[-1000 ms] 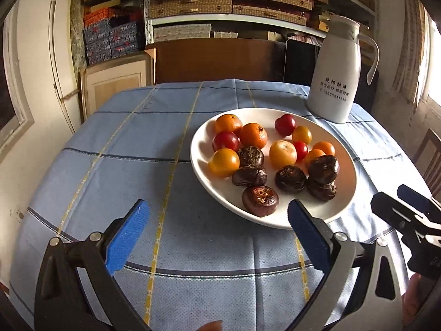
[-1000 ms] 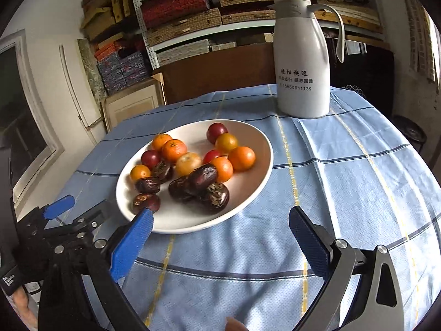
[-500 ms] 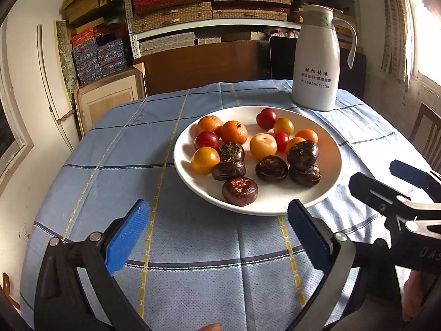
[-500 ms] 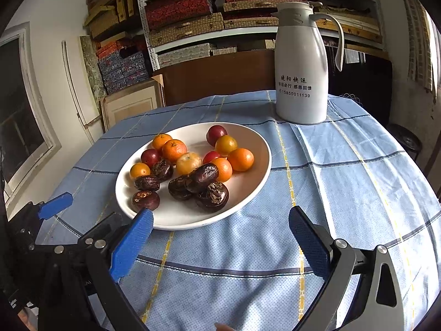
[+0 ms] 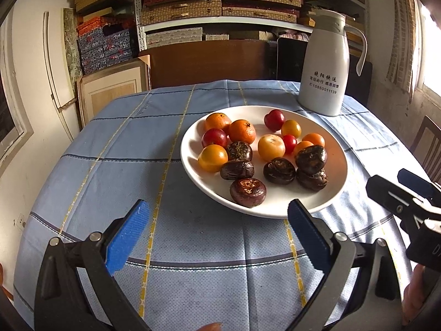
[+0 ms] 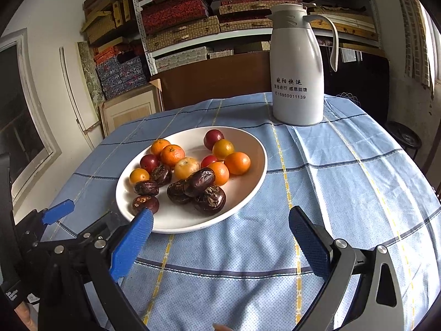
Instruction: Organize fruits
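Observation:
A white plate [image 5: 333, 193] [image 6: 248, 193] sits on the blue checked tablecloth. It holds several orange mandarins [image 5: 242, 131] [image 6: 237, 163], red and yellow small fruits [image 5: 214, 138] [image 6: 223, 149], and several dark brown wrinkled fruits [image 5: 248, 192] [image 6: 209, 199]. My left gripper [image 5: 217, 237] is open and empty, above the cloth in front of the plate. My right gripper [image 6: 220, 237] is open and empty, at the plate's near right edge. Each gripper shows in the other's view: the right one in the left wrist view [image 5: 408, 195], the left one in the right wrist view [image 6: 52, 220].
A white thermos jug [image 5: 325, 63] [image 6: 297, 66] stands behind the plate on the table. A brown cabinet [image 5: 209, 63] and shelves of boxes [image 5: 220, 2] stand behind the table. A chair back [image 5: 427, 143] is at the right.
Both grippers have drawn back and lifted a little, and the left view has swung rightwards, so the plate sits nearer its centre-right. Both stay open and empty.

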### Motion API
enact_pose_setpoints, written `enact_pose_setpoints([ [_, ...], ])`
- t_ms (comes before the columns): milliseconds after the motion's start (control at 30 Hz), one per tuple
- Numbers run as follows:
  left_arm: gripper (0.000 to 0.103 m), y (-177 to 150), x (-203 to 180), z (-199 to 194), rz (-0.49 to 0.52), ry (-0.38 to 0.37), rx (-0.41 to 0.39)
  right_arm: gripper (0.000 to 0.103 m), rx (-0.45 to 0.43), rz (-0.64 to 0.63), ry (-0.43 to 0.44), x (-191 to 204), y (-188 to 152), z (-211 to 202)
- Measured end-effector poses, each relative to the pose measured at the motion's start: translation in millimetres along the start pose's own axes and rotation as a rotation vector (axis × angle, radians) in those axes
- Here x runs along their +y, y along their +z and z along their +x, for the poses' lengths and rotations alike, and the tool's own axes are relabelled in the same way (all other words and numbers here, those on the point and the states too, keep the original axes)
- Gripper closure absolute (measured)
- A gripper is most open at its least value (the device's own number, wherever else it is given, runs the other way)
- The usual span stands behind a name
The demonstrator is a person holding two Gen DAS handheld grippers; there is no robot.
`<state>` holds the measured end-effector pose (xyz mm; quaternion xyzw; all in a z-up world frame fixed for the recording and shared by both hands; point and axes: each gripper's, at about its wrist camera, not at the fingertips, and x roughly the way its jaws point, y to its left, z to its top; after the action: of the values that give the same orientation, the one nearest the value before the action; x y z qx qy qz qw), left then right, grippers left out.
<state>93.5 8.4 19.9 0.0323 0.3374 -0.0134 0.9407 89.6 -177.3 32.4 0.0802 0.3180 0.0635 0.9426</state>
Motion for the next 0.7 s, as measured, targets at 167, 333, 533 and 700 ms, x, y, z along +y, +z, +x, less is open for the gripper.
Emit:
enact_pose_setpoints([
  [167, 0.004, 0.8, 2.3, 0.0, -0.008, -0.001, -0.003, 0.004, 0.005, -0.010, -0.003, 2.0, -0.8, 0.7],
  [333, 0.004, 0.9, 1.6, 0.0, -0.005, -0.003, -0.003, 0.004, 0.010, -0.014, -0.004, 3.2, -1.7, 1.4],
  [533, 0.004, 0.7, 1.2, 0.1, -0.004, -0.002, -0.003, 0.004, 0.009, -0.013, -0.004, 3.6, -1.9, 1.0],
  [700, 0.004, 0.7, 1.2, 0.3, -0.003, 0.000, -0.002, 0.004, 0.010, -0.014, -0.004, 3.7, -2.0, 1.1],
])
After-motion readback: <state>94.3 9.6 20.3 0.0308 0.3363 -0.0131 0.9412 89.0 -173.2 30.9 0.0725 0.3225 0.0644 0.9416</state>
